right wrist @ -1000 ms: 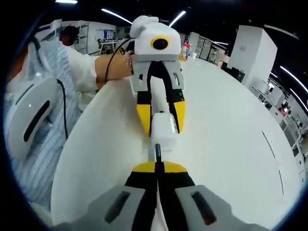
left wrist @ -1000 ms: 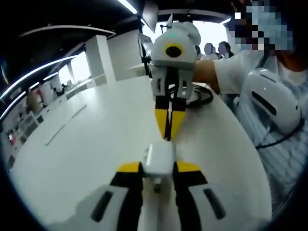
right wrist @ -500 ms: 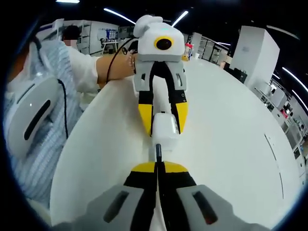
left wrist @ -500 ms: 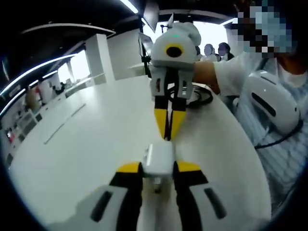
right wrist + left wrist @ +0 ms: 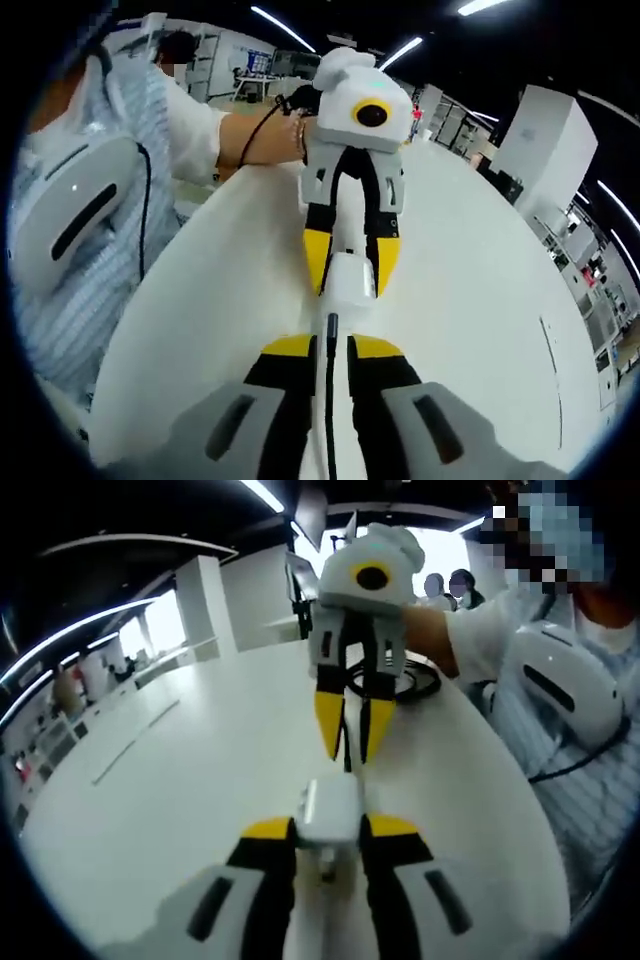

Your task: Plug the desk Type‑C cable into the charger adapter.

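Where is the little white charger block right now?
In the left gripper view, the charger adapter sits low in the middle, clamped in the left gripper, with the black cable just beyond it.

Broad white table [image 5: 200, 770] curving away under long ceiling light strips [image 5: 265, 492]. White square pillar [image 5: 205, 605] beyond the table's far edge, bright window [image 5: 435, 550] behind. In the right gripper view, another white pillar [image 5: 535, 135], shelving [image 5: 600, 290] along the far side, dark ceiling overhead.
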Action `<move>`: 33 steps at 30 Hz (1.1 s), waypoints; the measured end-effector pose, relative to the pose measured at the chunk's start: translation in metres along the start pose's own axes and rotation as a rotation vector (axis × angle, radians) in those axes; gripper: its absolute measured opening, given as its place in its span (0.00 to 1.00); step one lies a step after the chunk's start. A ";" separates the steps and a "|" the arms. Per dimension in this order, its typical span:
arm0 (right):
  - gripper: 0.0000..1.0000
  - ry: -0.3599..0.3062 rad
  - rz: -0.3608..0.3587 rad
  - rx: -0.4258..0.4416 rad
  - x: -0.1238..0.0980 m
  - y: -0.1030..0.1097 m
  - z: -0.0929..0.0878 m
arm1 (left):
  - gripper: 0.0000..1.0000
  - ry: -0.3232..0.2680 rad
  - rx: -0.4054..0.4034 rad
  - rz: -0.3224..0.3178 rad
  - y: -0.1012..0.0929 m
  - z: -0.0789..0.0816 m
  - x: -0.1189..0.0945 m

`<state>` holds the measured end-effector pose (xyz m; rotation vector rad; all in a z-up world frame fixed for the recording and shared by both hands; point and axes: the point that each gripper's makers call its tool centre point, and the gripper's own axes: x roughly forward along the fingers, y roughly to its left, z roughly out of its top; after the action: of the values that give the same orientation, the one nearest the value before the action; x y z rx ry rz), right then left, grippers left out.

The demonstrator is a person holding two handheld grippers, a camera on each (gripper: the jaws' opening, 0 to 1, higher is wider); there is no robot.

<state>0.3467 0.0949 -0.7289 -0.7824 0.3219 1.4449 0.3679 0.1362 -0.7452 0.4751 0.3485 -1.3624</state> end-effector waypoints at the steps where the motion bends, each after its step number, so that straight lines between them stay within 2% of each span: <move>1: 0.12 -0.008 -0.014 -0.004 -0.006 -0.003 0.001 | 0.24 -0.002 0.001 -0.001 0.001 0.000 0.000; 6: 0.18 -0.039 -0.051 0.011 -0.027 -0.010 0.000 | 0.24 -0.009 -0.004 0.001 0.003 0.000 0.000; 10: 0.18 -0.043 -0.161 0.003 -0.068 -0.022 -0.014 | 0.24 -0.014 -0.001 0.011 0.006 0.000 -0.002; 13: 0.18 -0.064 -0.201 0.037 -0.092 -0.024 -0.024 | 0.24 -0.020 -0.003 0.013 0.008 -0.001 -0.005; 16: 0.18 -0.052 -0.208 0.064 -0.104 -0.022 -0.041 | 0.24 -0.022 -0.001 0.015 0.009 -0.002 -0.007; 19: 0.18 -0.014 -0.209 0.098 -0.111 -0.015 -0.065 | 0.24 -0.025 -0.005 0.016 0.010 -0.004 -0.012; 21: 0.18 -0.006 -0.209 0.112 -0.114 -0.012 -0.072 | 0.24 -0.027 -0.006 0.014 0.011 -0.005 -0.014; 23: 0.18 0.007 -0.223 0.143 -0.117 -0.010 -0.085 | 0.24 -0.033 -0.012 0.009 0.012 -0.007 -0.018; 24: 0.18 0.000 -0.211 0.185 -0.118 -0.005 -0.095 | 0.24 -0.037 -0.020 0.010 0.013 -0.009 -0.022; 27: 0.18 -0.008 -0.185 0.229 -0.117 0.001 -0.106 | 0.24 -0.043 -0.032 0.009 0.016 -0.012 -0.026; 31: 0.18 0.025 -0.187 0.275 -0.112 -0.002 -0.126 | 0.24 -0.045 -0.036 0.016 0.018 -0.013 -0.030; 33: 0.17 0.015 -0.175 0.295 -0.110 -0.001 -0.126 | 0.24 -0.045 -0.035 0.017 0.018 -0.014 -0.030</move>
<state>0.3649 -0.0705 -0.7493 -0.5670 0.4549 1.1946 0.3810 0.1714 -0.7396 0.4165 0.3305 -1.3465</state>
